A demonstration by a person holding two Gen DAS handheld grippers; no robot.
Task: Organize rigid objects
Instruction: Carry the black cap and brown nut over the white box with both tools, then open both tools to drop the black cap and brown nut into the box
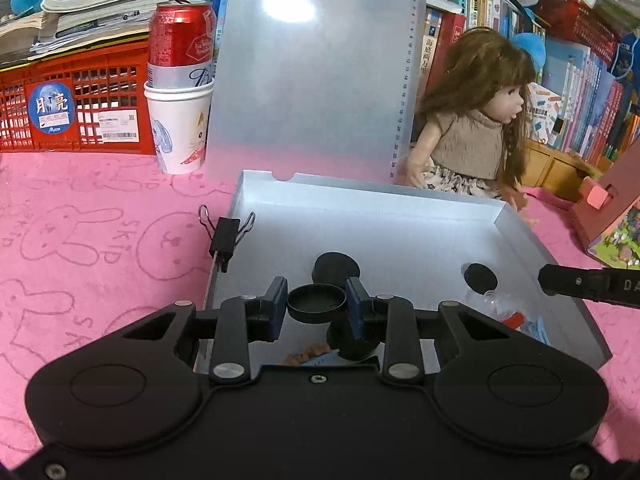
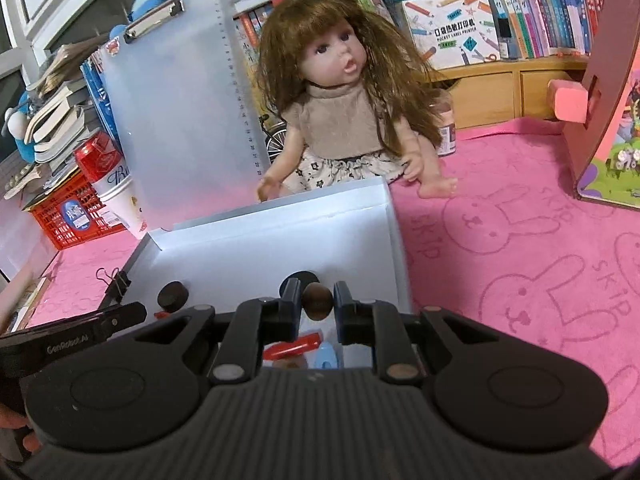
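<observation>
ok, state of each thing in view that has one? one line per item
left tongs: shut on black lid, held over the box
right tongs: shut on brown nut, held over the box
white box: open, several small items inside
binder clip: clipped on the box's left wall
red can: upright, standing in paper cup
doll: sitting upright behind the box

Doll [image 2: 340,108] behind the box [image 2: 280,216], binder clip [image 1: 226,236] on its left wall, cup [image 1: 180,128] perhaps farther left.
</observation>
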